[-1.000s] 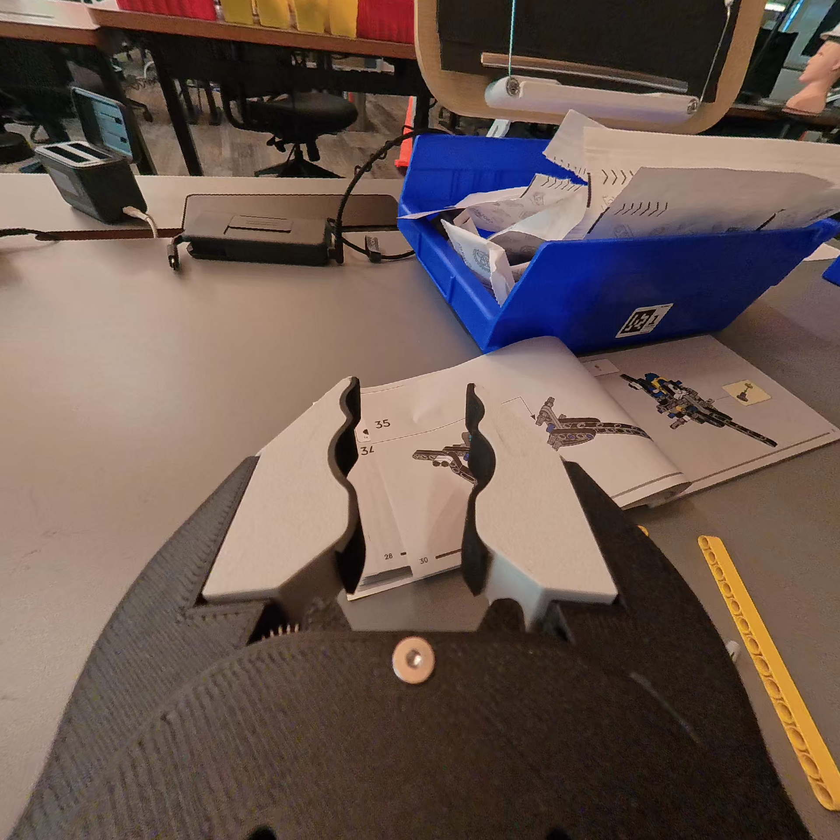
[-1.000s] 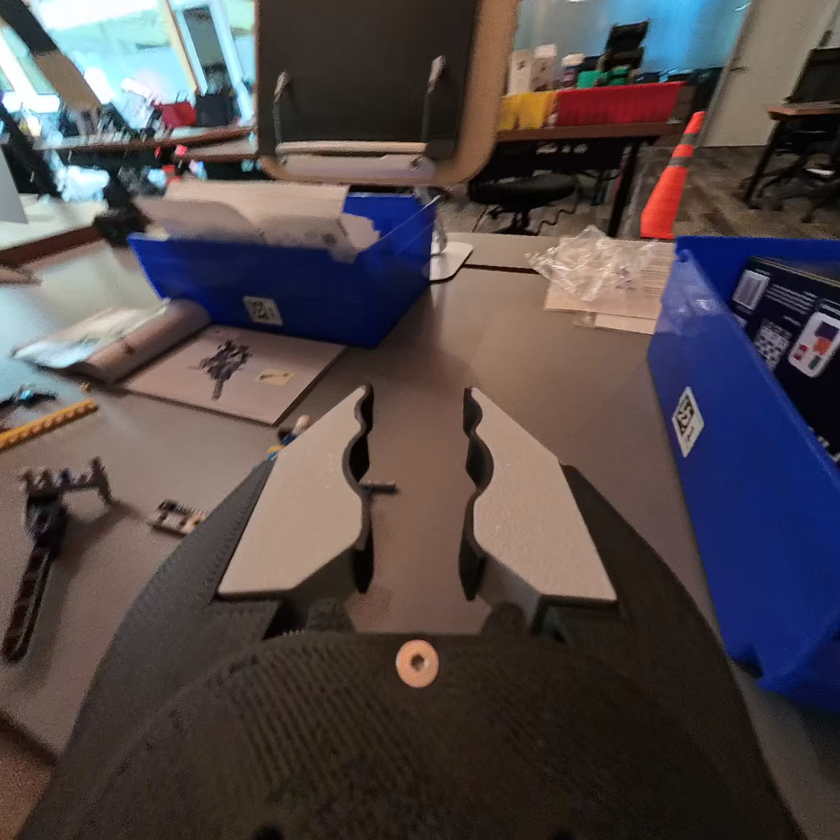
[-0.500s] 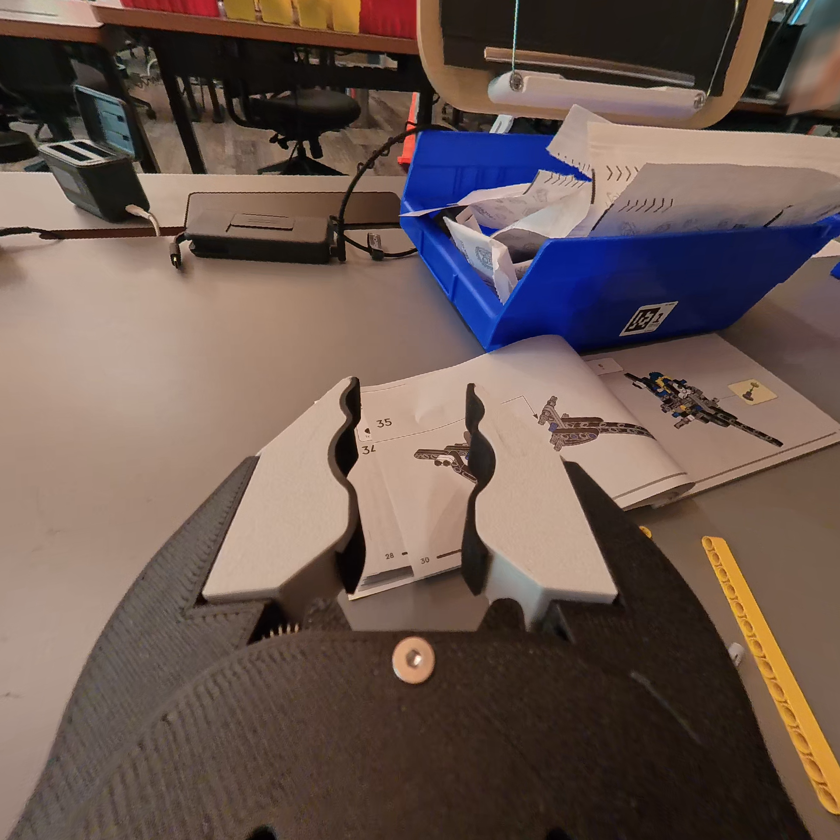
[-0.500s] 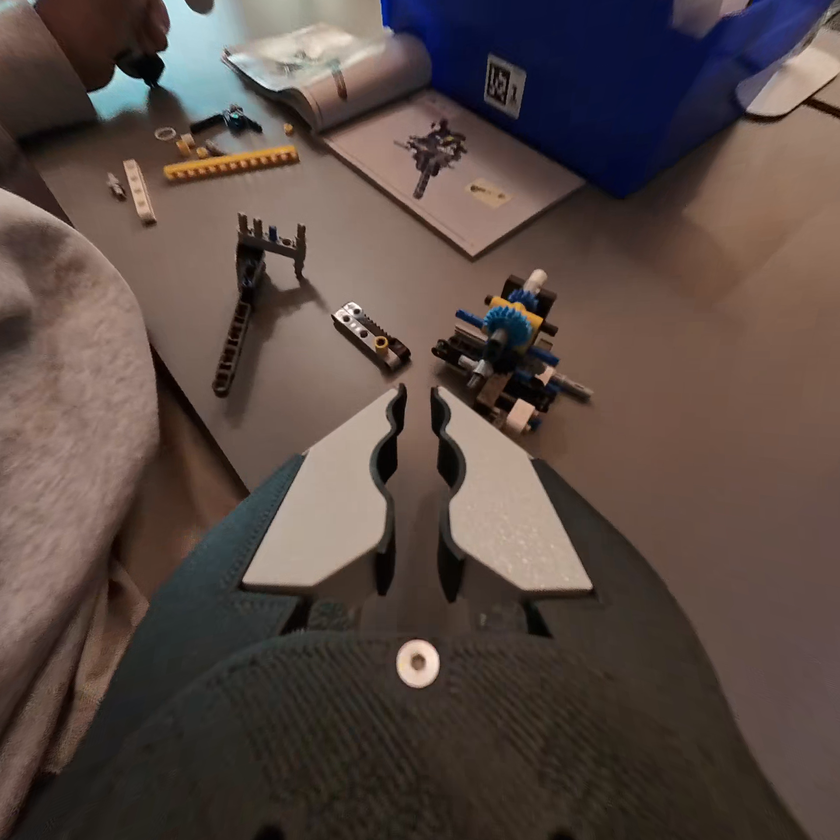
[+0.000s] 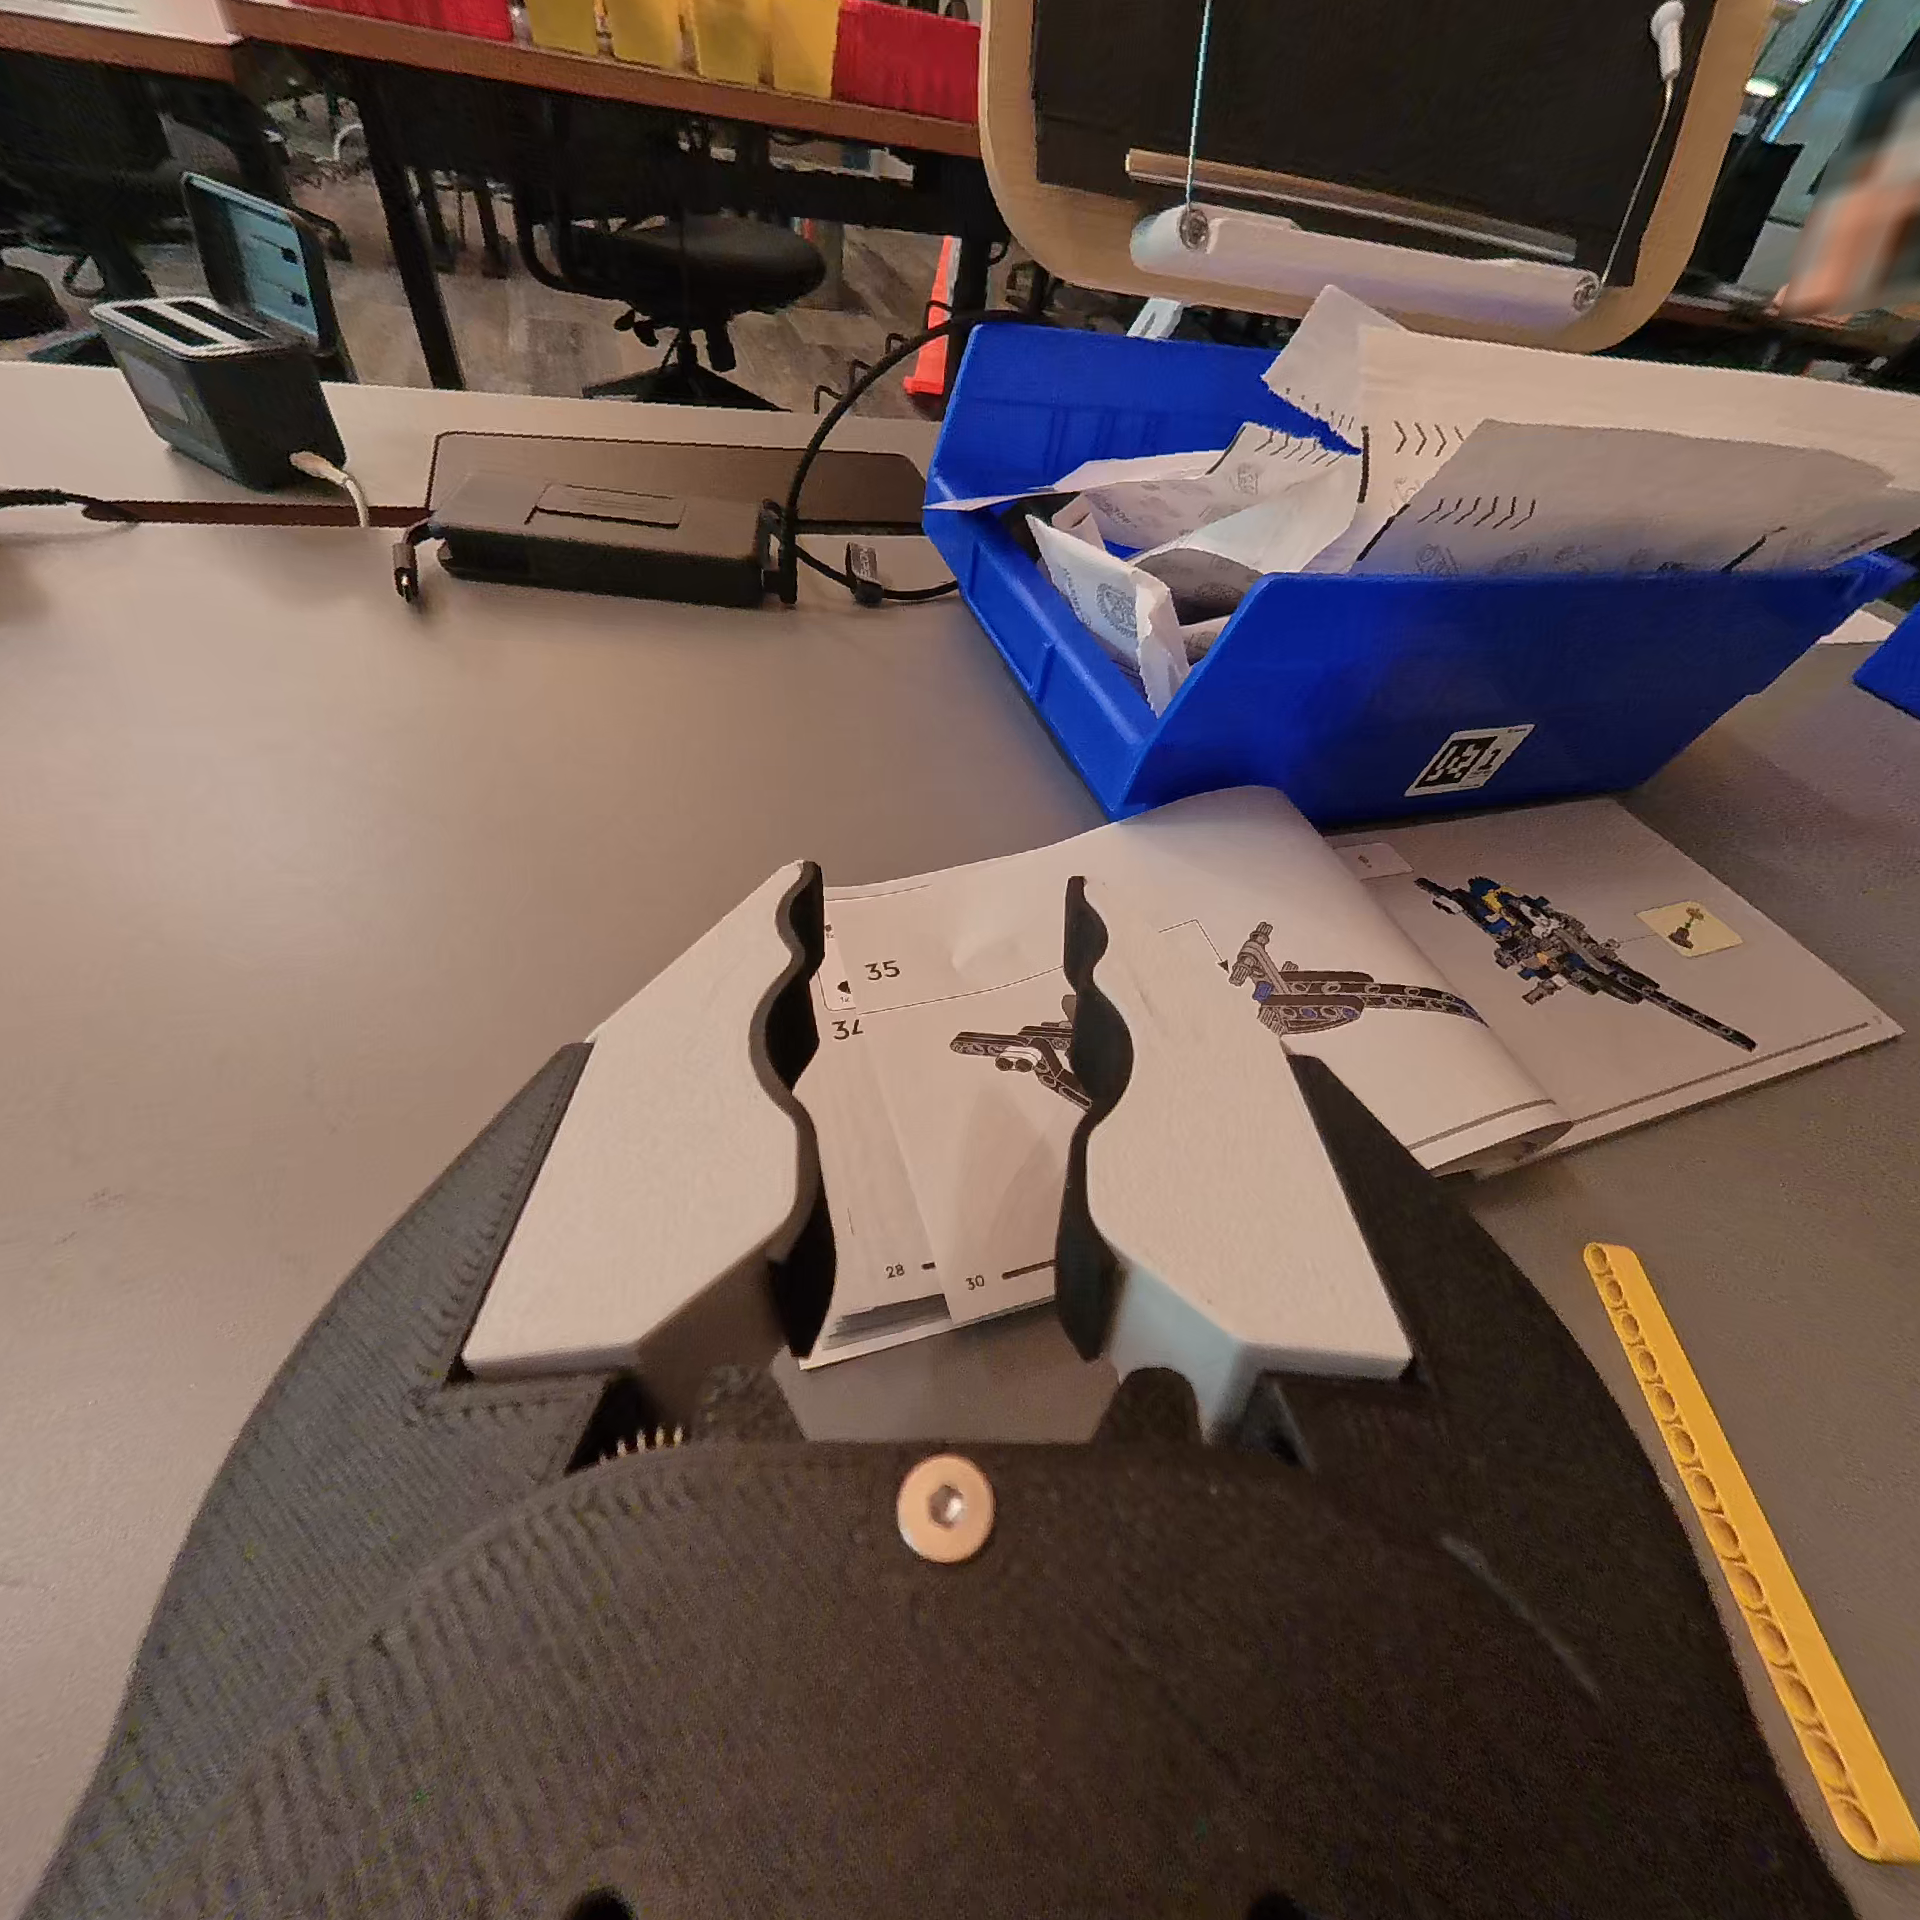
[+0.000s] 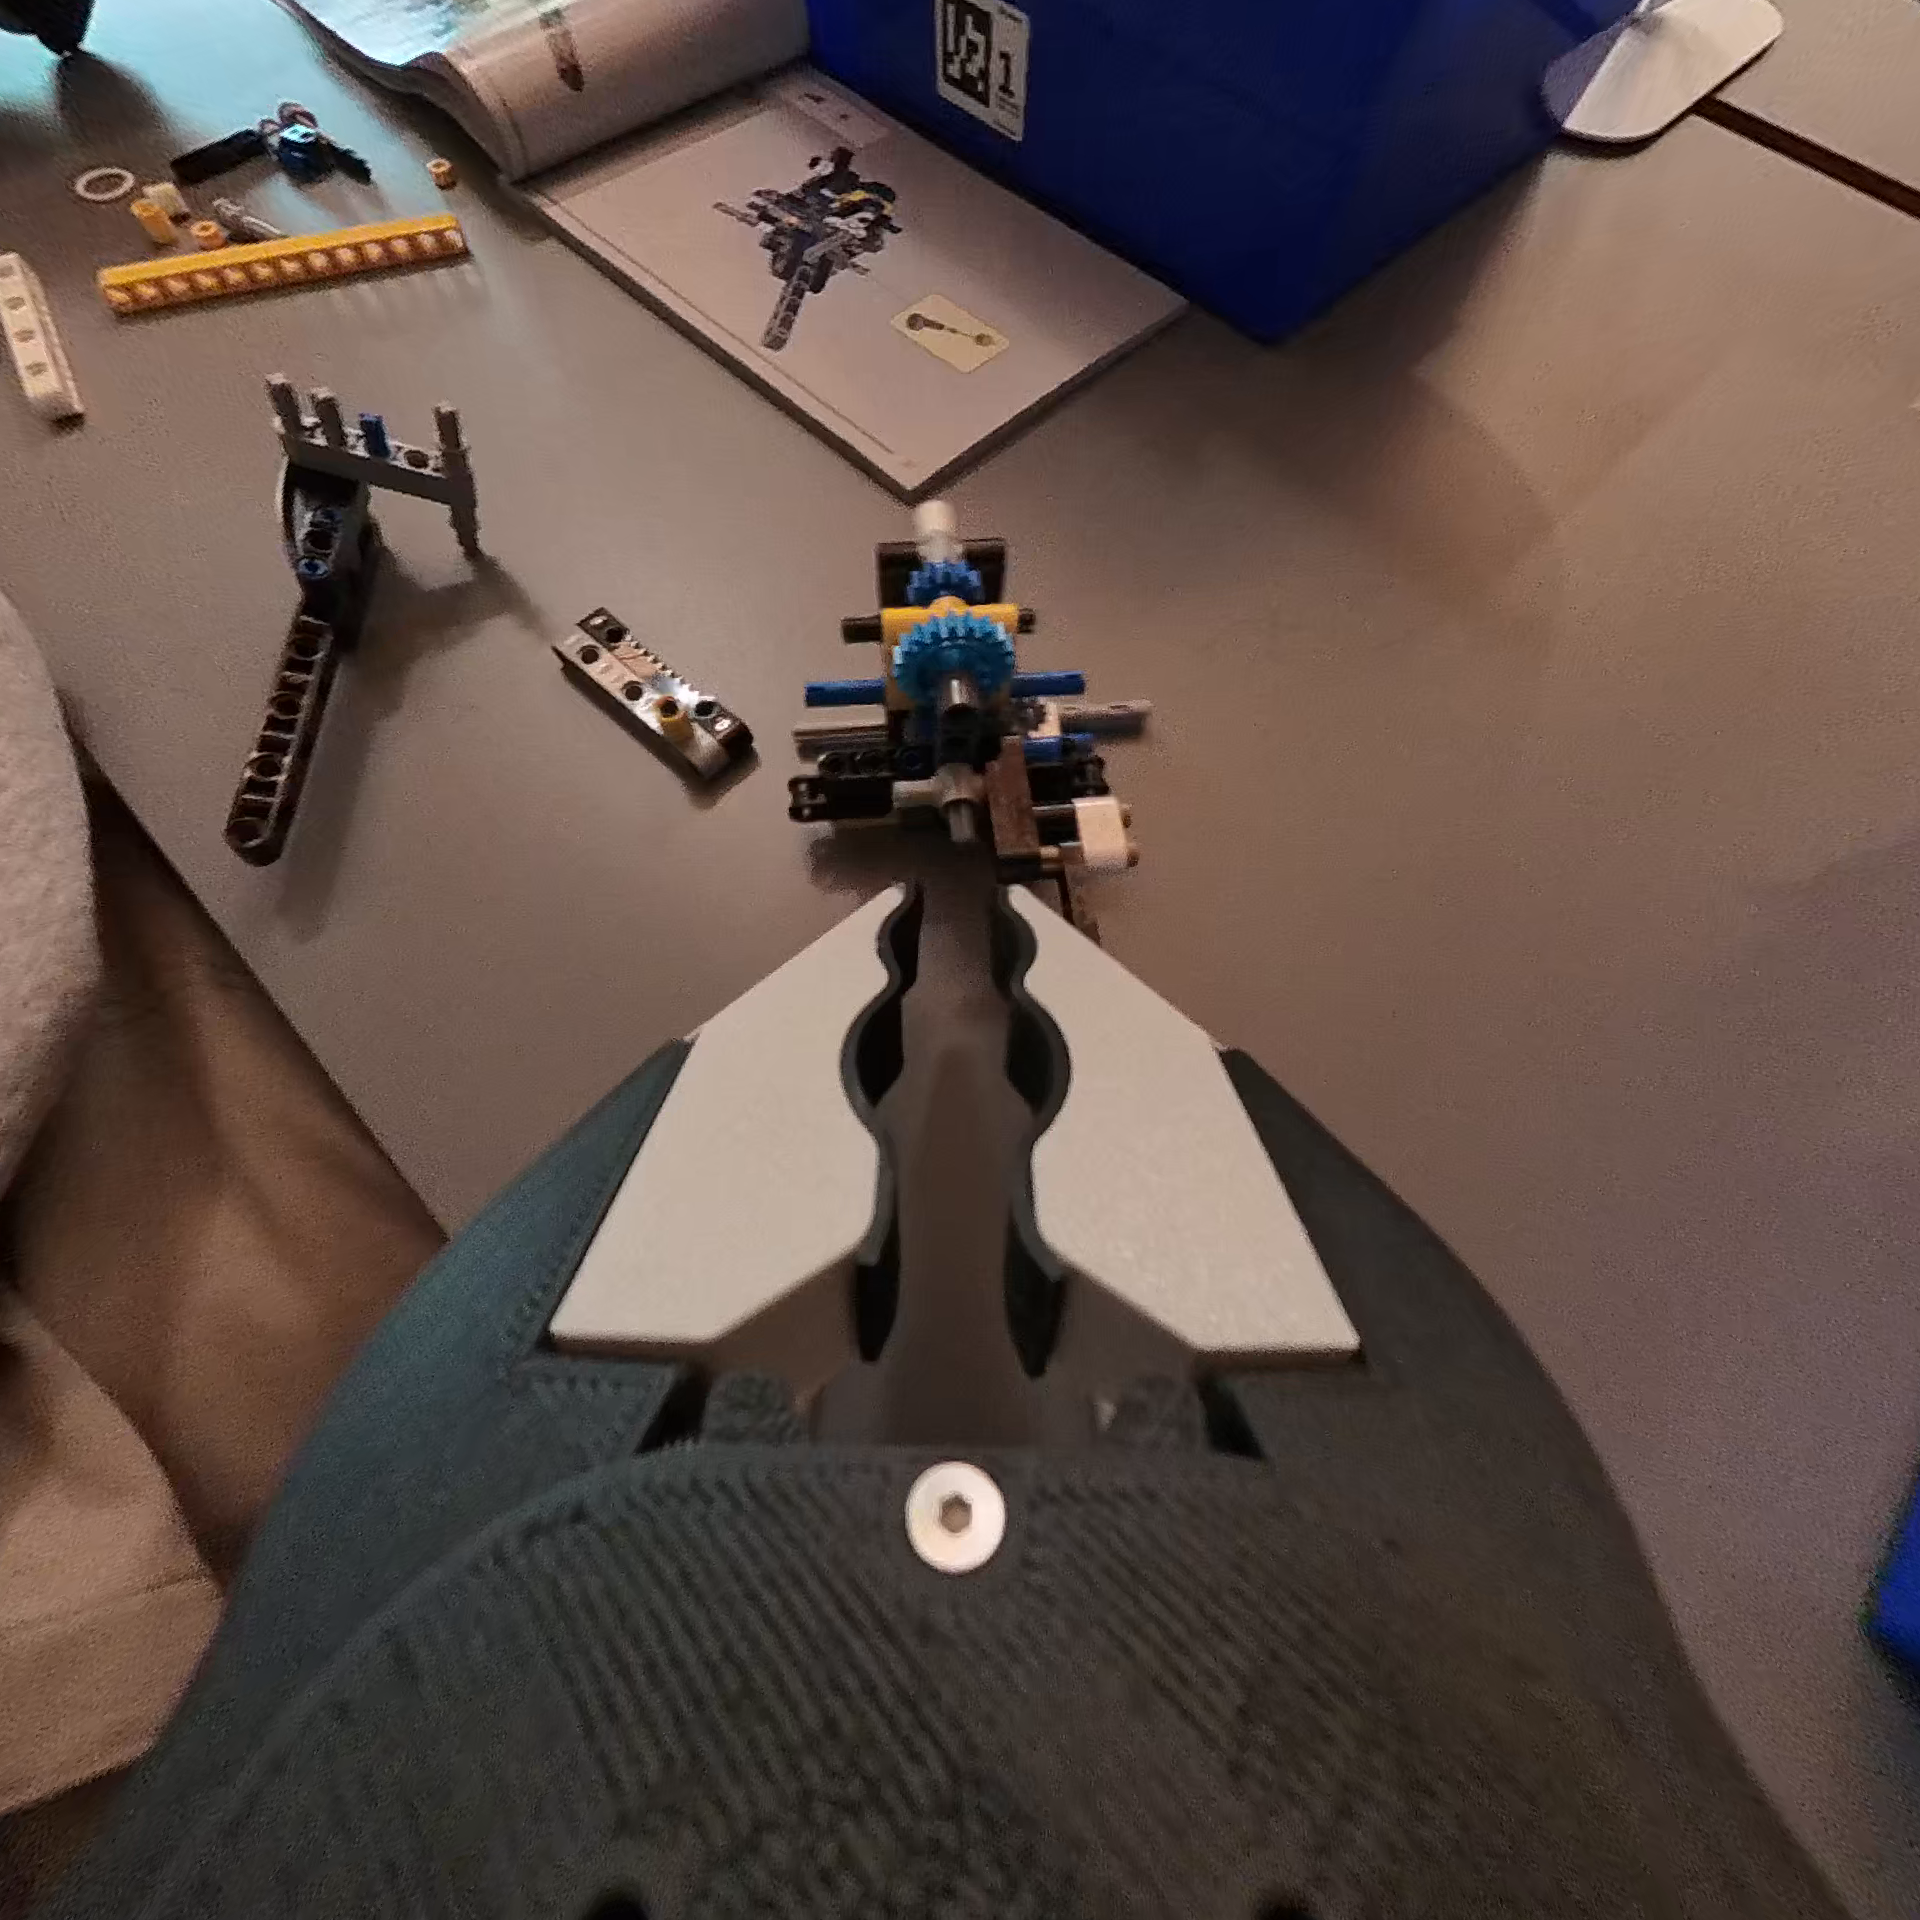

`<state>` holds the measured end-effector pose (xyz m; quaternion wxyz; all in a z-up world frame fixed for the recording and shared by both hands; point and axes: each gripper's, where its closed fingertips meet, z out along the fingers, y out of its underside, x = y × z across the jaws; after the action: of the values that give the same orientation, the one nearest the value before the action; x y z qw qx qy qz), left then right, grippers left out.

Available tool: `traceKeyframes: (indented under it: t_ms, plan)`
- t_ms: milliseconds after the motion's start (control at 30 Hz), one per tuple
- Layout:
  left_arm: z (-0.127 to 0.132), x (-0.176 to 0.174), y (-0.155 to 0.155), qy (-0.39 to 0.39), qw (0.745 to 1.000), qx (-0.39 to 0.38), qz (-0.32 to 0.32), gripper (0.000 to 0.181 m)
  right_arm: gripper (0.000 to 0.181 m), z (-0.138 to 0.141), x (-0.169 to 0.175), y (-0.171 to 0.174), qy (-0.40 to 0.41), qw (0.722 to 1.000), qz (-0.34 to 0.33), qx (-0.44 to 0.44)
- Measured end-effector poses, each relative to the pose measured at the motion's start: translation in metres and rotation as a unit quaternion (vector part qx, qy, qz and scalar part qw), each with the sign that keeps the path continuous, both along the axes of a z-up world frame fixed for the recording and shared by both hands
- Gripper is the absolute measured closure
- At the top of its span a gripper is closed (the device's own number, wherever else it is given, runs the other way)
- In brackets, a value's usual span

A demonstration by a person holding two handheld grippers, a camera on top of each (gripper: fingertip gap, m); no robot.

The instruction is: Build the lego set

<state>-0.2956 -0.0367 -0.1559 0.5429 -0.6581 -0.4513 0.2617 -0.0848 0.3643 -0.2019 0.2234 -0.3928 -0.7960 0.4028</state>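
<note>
A lego gear assembly [image 6: 951, 717] with blue gears and a yellow block stands on the grey table. My right gripper [image 6: 961, 896] hangs just in front of it, jaws a narrow gap apart and empty. A dark beam assembly [image 6: 322, 603] and a small grey toothed piece [image 6: 652, 694] lie to its left. A yellow beam [image 6: 281, 265] lies farther back; it also shows in the left wrist view [image 5: 1745, 1548]. My left gripper [image 5: 940, 894] is open and empty over the open instruction booklet [image 5: 1195, 997].
A blue bin [image 5: 1403, 644] full of paper bags stands behind the booklet. Small loose lego parts [image 6: 197, 197] and a white beam [image 6: 36, 338] lie at far left. A black power box [image 5: 603, 530] with cables sits at the back. A person's grey sleeve [image 6: 42, 883] is at left. The gap from one gripper's tips to the other's is roughly 45 cm. My left tips are about 35 cm from the small grey toothed piece [image 6: 652, 694], my right tips only 8 cm.
My right gripper swung down and left from the table's far side to the gear assembly, and its jaws narrowed. My left gripper has stayed still over the booklet.
</note>
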Motion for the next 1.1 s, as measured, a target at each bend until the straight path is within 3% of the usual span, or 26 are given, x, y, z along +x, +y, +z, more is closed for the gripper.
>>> traceKeyframes:
  t_ms: [333, 767, 967, 1100]
  plan:
    - [0.0, 0.0, 0.0, -0.001, 1.0, -0.001, 0.0, 0.137, 0.167, -0.005, -0.03, 0.018, 0.0, 1.0, -0.011, 0.009]
    - [0.0, 0.0, 0.0, 0.0, 1.0, -0.003, 0.001, 0.137, 0.164, -0.004, -0.072, 0.015, 0.02, 0.999, 0.005, 0.026]
    - [0.0, 0.0, 0.0, 0.0, 1.0, -0.004, 0.001, 0.137, 0.164, -0.002, -0.063, 0.03, 0.023, 0.999, -0.041, 0.025]
    - [-0.001, 0.0, 0.0, 0.0, 1.0, -0.005, 0.001, 0.137, 0.159, 0.013, -0.051, 0.038, 0.047, 0.994, -0.101, -0.009]
